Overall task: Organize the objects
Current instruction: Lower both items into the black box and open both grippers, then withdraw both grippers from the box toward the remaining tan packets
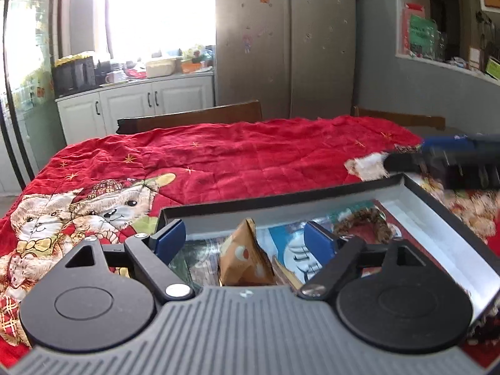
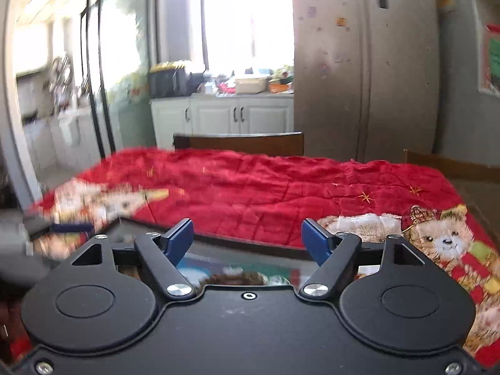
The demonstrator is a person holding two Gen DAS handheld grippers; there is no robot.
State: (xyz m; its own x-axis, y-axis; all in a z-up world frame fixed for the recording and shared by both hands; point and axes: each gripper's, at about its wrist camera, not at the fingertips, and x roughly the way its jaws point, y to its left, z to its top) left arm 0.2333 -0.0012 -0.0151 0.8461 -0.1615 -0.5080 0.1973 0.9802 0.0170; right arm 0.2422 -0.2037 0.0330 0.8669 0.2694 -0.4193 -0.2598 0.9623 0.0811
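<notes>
Both sets of jaws stand apart, nothing between the pads on either side. Left gripper (image 1: 247,240) hangs over the near end of the box (image 1: 443,234), a shallow dark tray with a pale inner wall, sitting on the red tablecloth (image 1: 237,156). Right gripper (image 2: 248,237) is over the same box (image 2: 243,245) from the other side; in the left view it shows as a blurred dark bar (image 1: 443,162) just past the far right rim.

Why it sits like this, my read: the box is the collection point, so both grippers work over it with jaws wide, ready either to drop in or pick out.

Task things are in the box, not on the cloth:
- 1 tan paper packet (image 1: 245,256), standing on edge, directly between my left fingers (image 1: 170,239) but not touched by them. Upright likely because it leans on the items beside it.
- 1 blue-and-white flat pack (image 1: 293,250), lying just right of the packet.
- 1 brown woven ring-shaped item (image 1: 365,222) further in, on a red printed sheet.
- More flat printed sheets underneath; count unclear.

Right view is motion-blurred, so box contents there are unreadable.

Cloth beyond the box: no loose objects visible. 2 chair backs (image 1: 200,115) behind the table.
</notes>
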